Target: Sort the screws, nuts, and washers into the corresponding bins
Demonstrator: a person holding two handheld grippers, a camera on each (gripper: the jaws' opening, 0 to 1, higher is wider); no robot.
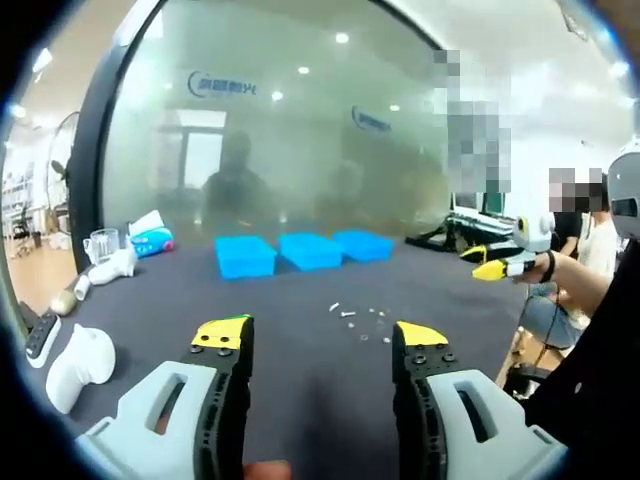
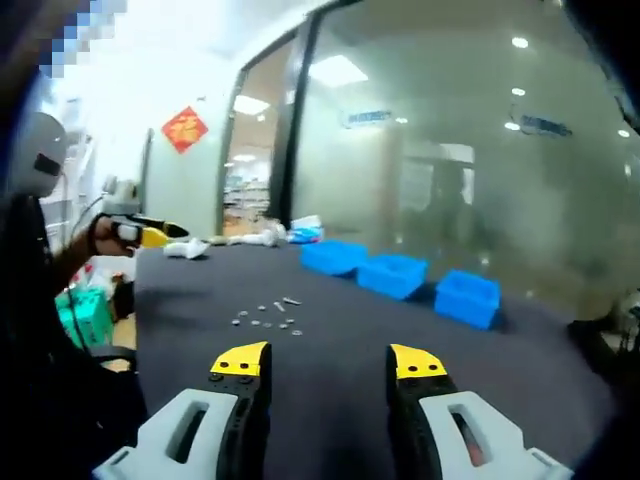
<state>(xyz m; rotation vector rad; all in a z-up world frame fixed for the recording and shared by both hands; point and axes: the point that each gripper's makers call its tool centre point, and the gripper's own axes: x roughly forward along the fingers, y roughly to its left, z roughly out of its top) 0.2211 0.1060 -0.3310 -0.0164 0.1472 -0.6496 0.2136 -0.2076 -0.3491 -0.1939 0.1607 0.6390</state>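
Three blue bins (image 1: 245, 256) (image 1: 310, 250) (image 1: 363, 244) stand in a row at the far side of the dark table (image 1: 300, 400). A loose scatter of small screws, nuts and washers (image 1: 358, 320) lies in front of them. My left gripper (image 1: 320, 336) hovers open and holds nothing, well short of the parts. The right gripper (image 1: 488, 263) is held out at the right, off the table's edge. In the right gripper view the bins (image 2: 334, 256) (image 2: 393, 274) (image 2: 467, 297) run to the right and the small parts (image 2: 266, 315) lie ahead. My right gripper (image 2: 328, 362) is open with nothing between its jaws, and the left gripper (image 2: 150, 234) shows far left.
White handheld devices (image 1: 80, 365), a dark remote (image 1: 42, 338), a clear pitcher (image 1: 102, 243) and a tissue pack (image 1: 152, 240) crowd the table's left end. A frosted glass wall (image 1: 300, 130) stands behind the bins. People sit at the right (image 1: 580, 240).
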